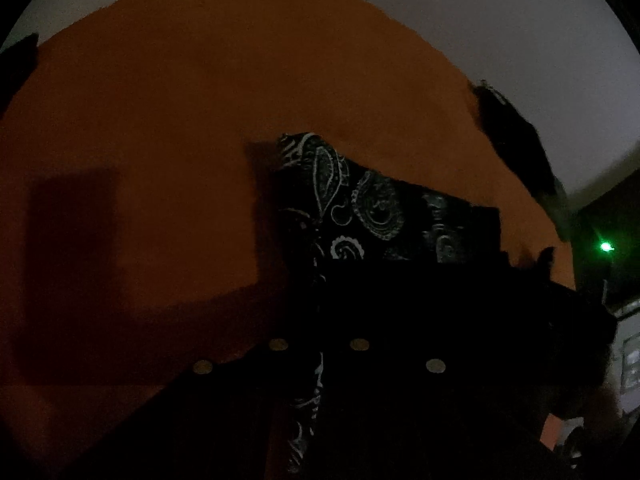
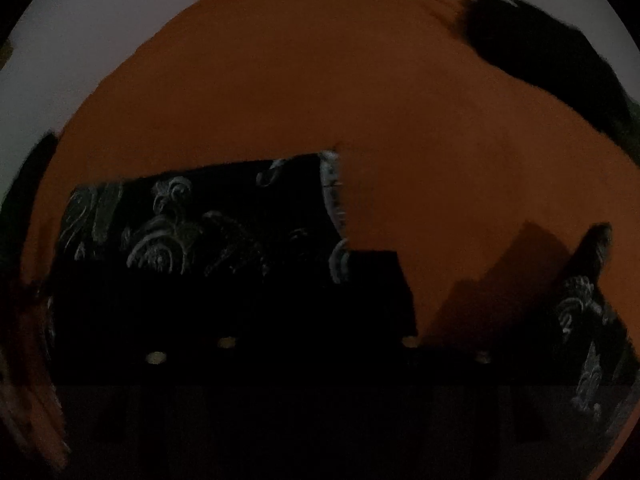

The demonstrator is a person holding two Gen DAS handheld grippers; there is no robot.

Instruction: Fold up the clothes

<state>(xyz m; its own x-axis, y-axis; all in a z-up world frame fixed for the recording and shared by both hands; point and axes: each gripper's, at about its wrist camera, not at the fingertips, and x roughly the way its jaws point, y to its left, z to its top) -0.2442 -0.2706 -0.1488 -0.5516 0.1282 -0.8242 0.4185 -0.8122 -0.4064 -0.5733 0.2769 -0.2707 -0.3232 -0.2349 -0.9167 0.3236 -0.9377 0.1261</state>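
The scene is very dark. A black garment with a white paisley print [image 1: 360, 208] hangs from my left gripper [image 1: 320, 304], whose fingers appear closed on its edge above an orange cloth surface [image 1: 180, 120]. In the right wrist view the same printed garment [image 2: 192, 224] is pinched at its upper edge by my right gripper [image 2: 320, 300], whose black fingers [image 2: 376, 280] blend with the fabric. Another part of the print [image 2: 588, 320] shows at the right.
A dark folded pile [image 1: 516, 140] lies at the orange surface's far right edge; it also shows in the right wrist view [image 2: 540, 44]. A pale wall [image 1: 500, 20] stands behind. A green light [image 1: 606, 246] glows at the right.
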